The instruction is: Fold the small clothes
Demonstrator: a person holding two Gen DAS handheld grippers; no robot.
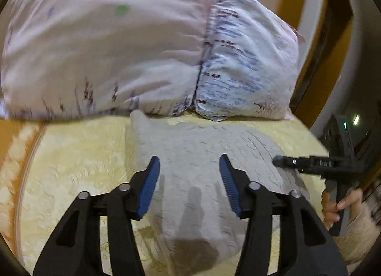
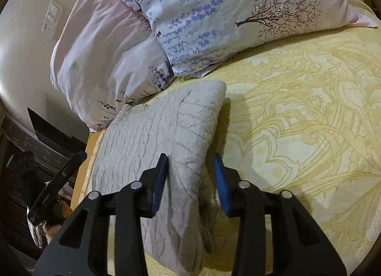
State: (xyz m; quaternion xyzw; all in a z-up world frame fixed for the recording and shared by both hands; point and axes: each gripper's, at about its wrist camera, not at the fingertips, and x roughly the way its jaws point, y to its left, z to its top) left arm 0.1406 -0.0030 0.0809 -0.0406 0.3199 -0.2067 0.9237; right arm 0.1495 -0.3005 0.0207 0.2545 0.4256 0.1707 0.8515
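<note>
Lying on the bed (image 2: 297, 109) near the pillows (image 2: 214, 14), the grey cloth (image 2: 154, 133) looks already folded thick. Right tongs (image 2: 191, 178) stand wide astride its edge, prob. to grip it. Left tongs (image 1: 189, 185) hover wide above the cloth, holding nothing.

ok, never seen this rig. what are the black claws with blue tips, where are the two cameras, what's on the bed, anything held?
No robot here: a person holds a two-finger gripper in each hand, with a fisheye camera on each looking along its fingers. The left wrist view shows the left gripper, open above a folded grey textured garment; the right gripper shows at the side. The right wrist view shows that gripper, open, straddling the folded edge of the garment without pinching it. The garment lies on a yellow patterned bedsheet, below lavender-print pillows. Nothing is held.
</note>
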